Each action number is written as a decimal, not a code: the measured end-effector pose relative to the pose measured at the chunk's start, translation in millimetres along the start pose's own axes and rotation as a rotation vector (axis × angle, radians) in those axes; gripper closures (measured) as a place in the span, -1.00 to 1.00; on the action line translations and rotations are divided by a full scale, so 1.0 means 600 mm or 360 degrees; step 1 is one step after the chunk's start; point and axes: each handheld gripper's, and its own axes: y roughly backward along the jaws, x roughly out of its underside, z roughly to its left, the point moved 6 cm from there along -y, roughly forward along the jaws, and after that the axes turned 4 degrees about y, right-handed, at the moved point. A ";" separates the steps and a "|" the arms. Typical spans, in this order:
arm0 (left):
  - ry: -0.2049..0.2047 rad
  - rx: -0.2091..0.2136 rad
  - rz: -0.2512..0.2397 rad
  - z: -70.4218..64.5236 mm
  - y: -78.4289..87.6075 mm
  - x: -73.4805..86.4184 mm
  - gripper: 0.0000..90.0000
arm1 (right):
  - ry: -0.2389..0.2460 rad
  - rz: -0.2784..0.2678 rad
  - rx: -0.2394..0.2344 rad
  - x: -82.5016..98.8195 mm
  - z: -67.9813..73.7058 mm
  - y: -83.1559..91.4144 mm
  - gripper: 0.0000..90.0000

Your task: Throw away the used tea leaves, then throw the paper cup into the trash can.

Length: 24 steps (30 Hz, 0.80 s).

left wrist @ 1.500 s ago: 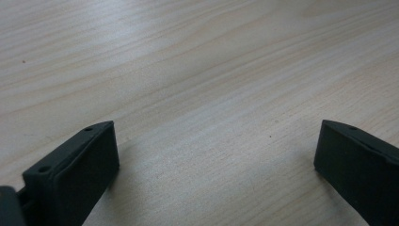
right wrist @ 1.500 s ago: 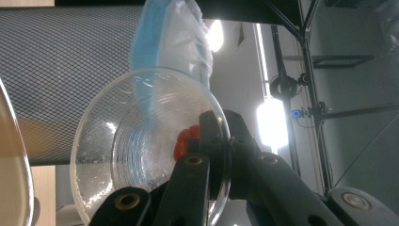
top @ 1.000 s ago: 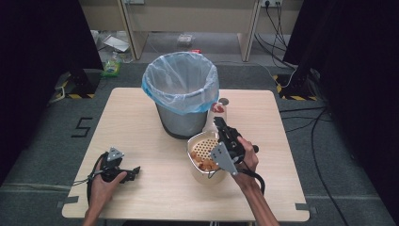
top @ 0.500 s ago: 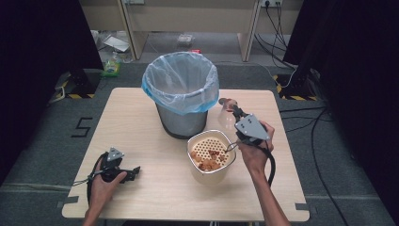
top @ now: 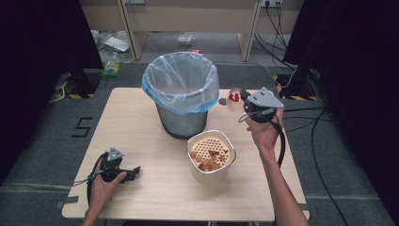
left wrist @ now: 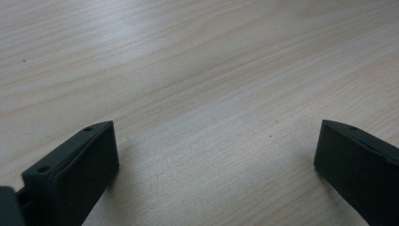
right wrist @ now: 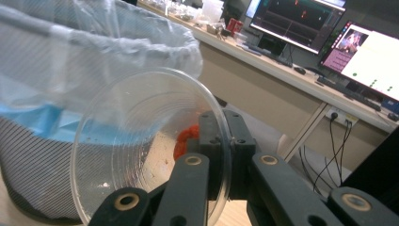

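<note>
In the high view, the right gripper (top: 240, 97) is hovering above the right part of the table (top: 141, 117), just beside the rim of the bin (top: 181, 101), and it is gripping a clear plastic cup (top: 233, 99) with something red inside. The bin is standing near the table's far edge, lined with a pale blue bag. In front of it a cream bowl (top: 211, 155) with a perforated insert is holding brown food pieces (top: 209, 160). The left gripper (top: 129, 173) is resting low on the near left part of the table, in the person's left hand (top: 106, 181). In the left gripper view, the two black jaws are standing wide apart over bare wood (left wrist: 211, 94), with nothing between them. In the right gripper view, the jaws are pinching the rim of the cup (right wrist: 141, 141), one inside and one outside the wall. The cup is lying tilted on its side, mouth toward the camera, transparent and thin-walled, with a red piece (right wrist: 186, 139) sitting near its bottom. Behind it, the bin's mesh wall (right wrist: 33, 160) and bag are showing, and lit monitors (right wrist: 329, 33) are standing on a desk (right wrist: 263, 66) beyond.
</note>
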 end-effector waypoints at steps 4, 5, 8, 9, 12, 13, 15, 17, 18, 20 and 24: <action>0.0000 0.0000 0.0000 0.000 0.000 0.000 -1.00 | -0.0031 0.0045 -0.0010 -0.006 -0.013 -0.009 0.96; 0.0000 0.0000 0.0000 0.000 0.000 0.000 -1.00 | -0.0031 0.0042 -0.0009 -0.009 -0.016 -0.011 0.96; 0.0000 0.0000 0.0000 0.000 0.000 0.000 -1.00 | -0.0023 0.0050 -0.0011 -0.018 -0.022 -0.017 0.96; 0.0000 0.0000 0.0000 0.000 0.000 0.000 -1.00 | -0.0018 0.0048 -0.0006 -0.021 -0.023 -0.018 0.96; 0.0000 0.0000 0.0000 0.000 0.000 0.000 -1.00 | -0.0024 0.0051 -0.0011 -0.029 -0.027 -0.021 0.96; 0.0003 0.0000 0.0000 0.000 0.000 0.000 -1.00 | -0.0025 0.0051 -0.0009 -0.032 -0.028 -0.022 0.96; 0.0003 -0.0002 0.0000 0.000 0.000 0.000 -1.00 | -0.0043 0.0046 -0.0013 -0.039 -0.029 -0.024 0.96; 0.0003 -0.0004 0.0000 0.000 0.000 0.000 -1.00 | -0.0019 0.0050 -0.0011 -0.045 -0.030 -0.027 0.95; 0.0004 -0.0004 -0.0001 0.000 0.000 0.000 -1.00 | -0.0007 0.0048 -0.0013 -0.050 -0.030 -0.028 0.95; 0.0006 -0.0004 -0.0002 0.000 0.000 0.000 -1.00 | -0.0010 0.0046 -0.0012 -0.056 -0.029 -0.030 0.95; 0.0006 -0.0008 -0.0004 -0.001 0.000 0.000 -1.00 | 0.0002 0.0035 0.0018 -0.074 -0.038 -0.036 0.95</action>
